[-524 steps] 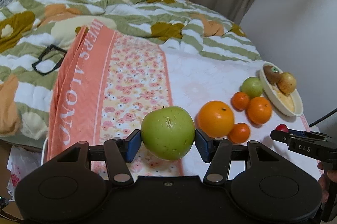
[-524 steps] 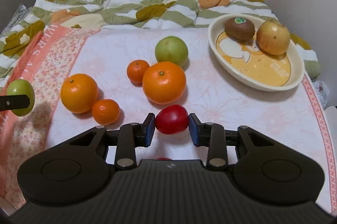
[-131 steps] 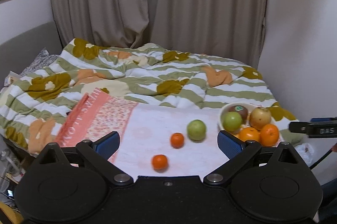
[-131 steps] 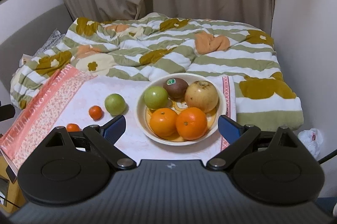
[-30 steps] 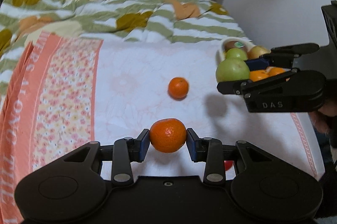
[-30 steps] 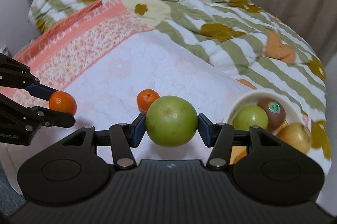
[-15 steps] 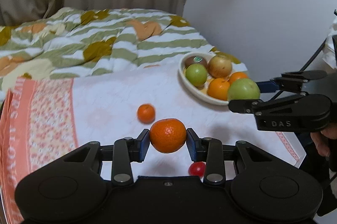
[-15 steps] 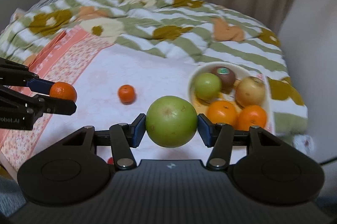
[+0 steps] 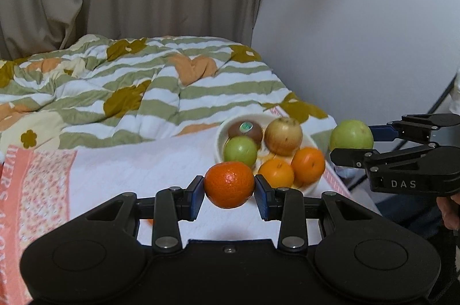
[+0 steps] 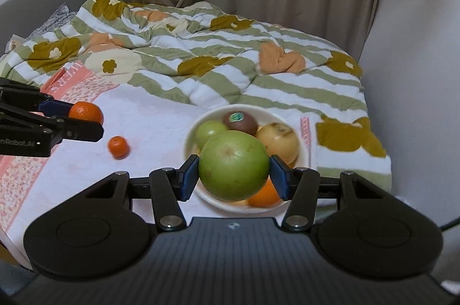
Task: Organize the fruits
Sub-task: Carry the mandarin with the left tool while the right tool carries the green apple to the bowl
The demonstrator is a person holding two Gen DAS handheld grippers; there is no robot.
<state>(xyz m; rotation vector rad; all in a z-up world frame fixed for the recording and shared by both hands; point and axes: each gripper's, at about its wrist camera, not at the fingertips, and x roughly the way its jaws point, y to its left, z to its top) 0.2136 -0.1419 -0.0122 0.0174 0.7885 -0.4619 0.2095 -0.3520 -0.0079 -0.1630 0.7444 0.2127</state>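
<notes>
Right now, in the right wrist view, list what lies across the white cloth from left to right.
Left gripper shut on a small mandarin → loose mandarin on the cloth → large green apple clamped in the right gripper, in front of the white bowl of fruit.

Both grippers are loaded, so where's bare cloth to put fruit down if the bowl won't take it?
Bare white cloth lies between the loose mandarin and the bowl, and toward the pink floral border. The bowl is crowded: kiwi, green apple, pear and two oranges.
</notes>
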